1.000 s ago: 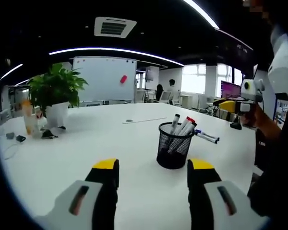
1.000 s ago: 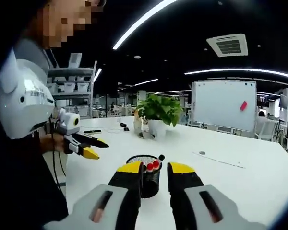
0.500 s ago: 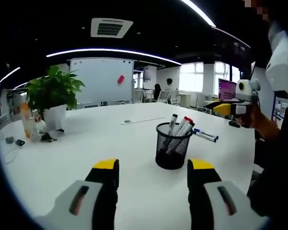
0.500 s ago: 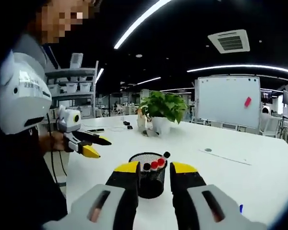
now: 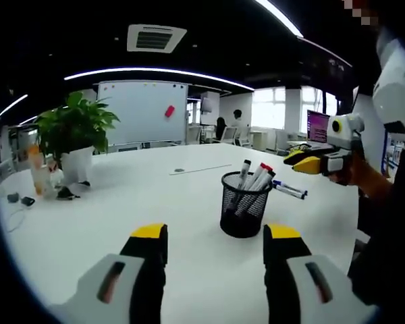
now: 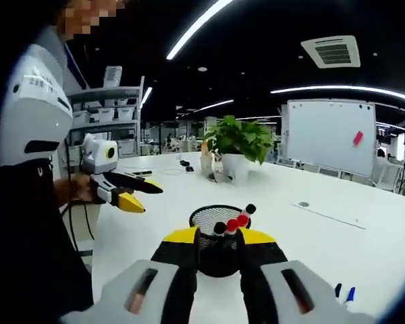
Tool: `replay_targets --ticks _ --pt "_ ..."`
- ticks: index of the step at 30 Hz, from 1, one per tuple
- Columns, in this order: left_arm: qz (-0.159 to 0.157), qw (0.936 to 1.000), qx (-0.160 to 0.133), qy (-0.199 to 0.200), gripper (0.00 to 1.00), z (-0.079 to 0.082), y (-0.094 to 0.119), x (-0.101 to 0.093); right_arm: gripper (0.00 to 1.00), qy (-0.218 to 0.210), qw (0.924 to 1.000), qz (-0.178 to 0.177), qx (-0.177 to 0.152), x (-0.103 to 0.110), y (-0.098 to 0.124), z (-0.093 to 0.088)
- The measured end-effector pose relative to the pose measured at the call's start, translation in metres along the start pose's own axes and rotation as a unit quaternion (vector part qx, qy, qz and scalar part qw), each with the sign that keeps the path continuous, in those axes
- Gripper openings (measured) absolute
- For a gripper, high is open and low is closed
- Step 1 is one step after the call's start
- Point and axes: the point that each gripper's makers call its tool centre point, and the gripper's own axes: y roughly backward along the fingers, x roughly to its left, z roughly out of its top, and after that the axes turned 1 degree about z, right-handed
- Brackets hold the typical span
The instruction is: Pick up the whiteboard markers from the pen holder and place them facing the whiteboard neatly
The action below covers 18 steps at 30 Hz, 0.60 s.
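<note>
We see the black mesh pen holder (image 5: pixel 243 213) of whiteboard markers (image 5: pixel 256 179) ahead of our spread left gripper (image 5: pixel 214 244) on the white counter (image 5: pixel 121 209); our right gripper (image 6: pixel 217 246) brackets it, spread; two markers (image 5: pixel 289 191) lie beyond.

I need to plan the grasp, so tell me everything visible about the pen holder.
The pen holder is a black wire-mesh cup, round and open-topped, standing upright on the white table. Several whiteboard markers lean inside it, caps up, black and red. In the right gripper view it sits just beyond the right hand-held gripper, whose jaws frame it.
</note>
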Motion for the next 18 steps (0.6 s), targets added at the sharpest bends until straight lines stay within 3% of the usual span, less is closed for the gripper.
replay_targets --ticks 7,10,18 --pt "-0.009 0.9999 0.002 -0.004 0.58 -0.0024 -0.0030 -0.0026 0.24 0.000 1.0000 -0.004 0.006 -0.0013 -0.0022 -0.0032" --pt "-0.017 0.9994 0.010 -0.028 0.58 -0.0064 -0.0043 -0.0084 0.24 -0.006 0.9999 -0.005 0.011 -0.0033 -0.0034 -0.0069" --pt "-0.008 0.9998 0.008 -0.017 0.58 -0.0079 0.0003 -0.0053 0.20 -0.018 0.9998 -0.008 0.003 -0.0031 -0.0090 -0.0072"
